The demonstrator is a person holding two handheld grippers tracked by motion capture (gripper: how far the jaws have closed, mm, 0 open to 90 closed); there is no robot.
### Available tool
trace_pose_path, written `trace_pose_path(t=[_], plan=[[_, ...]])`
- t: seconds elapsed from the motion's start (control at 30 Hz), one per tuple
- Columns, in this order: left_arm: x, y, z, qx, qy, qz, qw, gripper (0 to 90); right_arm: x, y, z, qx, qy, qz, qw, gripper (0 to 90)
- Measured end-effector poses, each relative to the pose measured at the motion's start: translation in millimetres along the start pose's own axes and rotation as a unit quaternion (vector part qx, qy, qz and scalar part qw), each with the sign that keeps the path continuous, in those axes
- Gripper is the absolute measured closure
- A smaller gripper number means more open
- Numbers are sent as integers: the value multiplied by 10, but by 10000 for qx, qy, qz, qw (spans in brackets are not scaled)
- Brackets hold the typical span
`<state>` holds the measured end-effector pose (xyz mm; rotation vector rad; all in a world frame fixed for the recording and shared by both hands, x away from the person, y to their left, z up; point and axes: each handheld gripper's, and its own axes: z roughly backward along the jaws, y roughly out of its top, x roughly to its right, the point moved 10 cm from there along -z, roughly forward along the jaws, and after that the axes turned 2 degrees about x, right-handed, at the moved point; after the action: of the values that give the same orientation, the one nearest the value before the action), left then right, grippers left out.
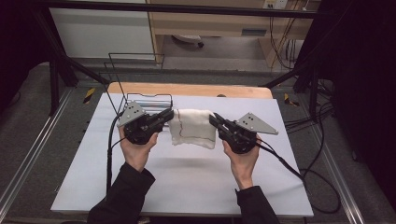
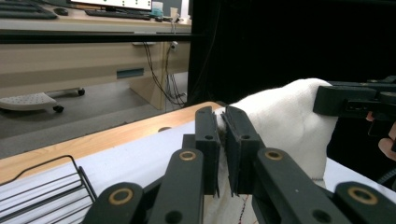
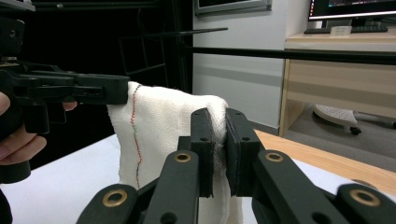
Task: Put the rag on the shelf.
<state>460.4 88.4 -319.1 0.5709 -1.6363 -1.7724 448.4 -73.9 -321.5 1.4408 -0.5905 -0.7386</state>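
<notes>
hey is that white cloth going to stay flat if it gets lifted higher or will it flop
Likely floppy: the white cloth sags between the left gripper and right gripper, its lower edge hanging. Probably light, since two edge pinches carry it.

High view: even overhead light, white surface (image 1: 187, 182) bright with no glare; a soft shadow lies on it under the lifted cloth (image 1: 192, 127). Frame corners fall to near black. Picture soft and low in detail. Both gripper views: near parts slightly blurred, backgrounds half dark, half well lit.
</notes>
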Motion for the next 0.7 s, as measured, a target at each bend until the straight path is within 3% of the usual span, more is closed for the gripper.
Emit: trace_pose_path(t=[0.7], plan=[[-274, 320, 258, 251, 220, -37, 9994, 841, -263, 292, -248, 347, 128, 1, 9993, 831]])
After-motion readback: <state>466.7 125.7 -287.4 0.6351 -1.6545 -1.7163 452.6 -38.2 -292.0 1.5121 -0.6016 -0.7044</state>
